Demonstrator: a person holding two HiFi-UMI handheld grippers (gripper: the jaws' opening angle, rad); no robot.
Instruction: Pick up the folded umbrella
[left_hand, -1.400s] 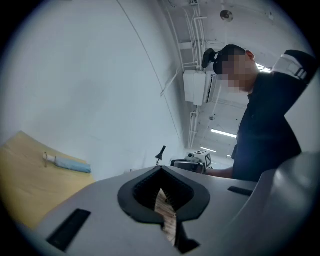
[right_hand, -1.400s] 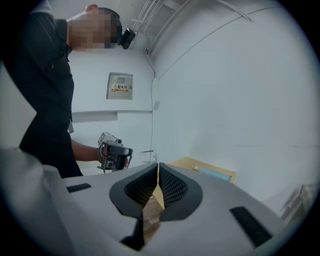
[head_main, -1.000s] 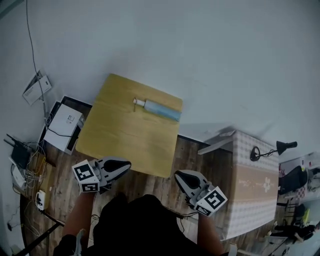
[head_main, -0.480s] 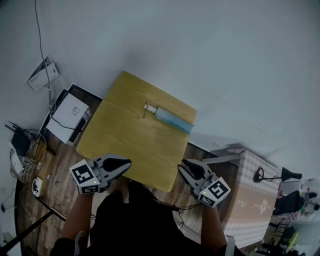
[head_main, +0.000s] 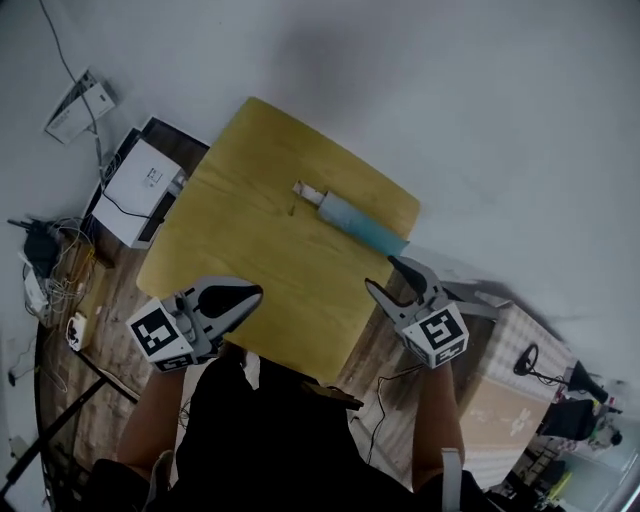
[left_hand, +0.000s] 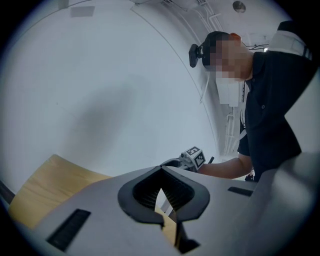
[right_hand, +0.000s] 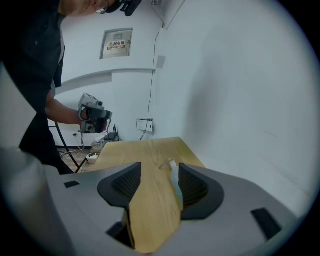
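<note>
Umbrella on table, perhaps printer beside

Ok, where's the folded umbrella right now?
In the head view, the folded umbrella lies on the yellow table, near its far right edge by the wall.

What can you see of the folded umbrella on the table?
The folded umbrella is a slim, collapsed tube with a light blue, fabric-looking body and a short pale handle at one end. It lies flat on the yellow wooden table, near its far right corner and set at a slant: the handle points toward the table's middle and the other end reaches the right edge. Only the table touches it and nothing holds it. Finer details are too small to tell.
</note>
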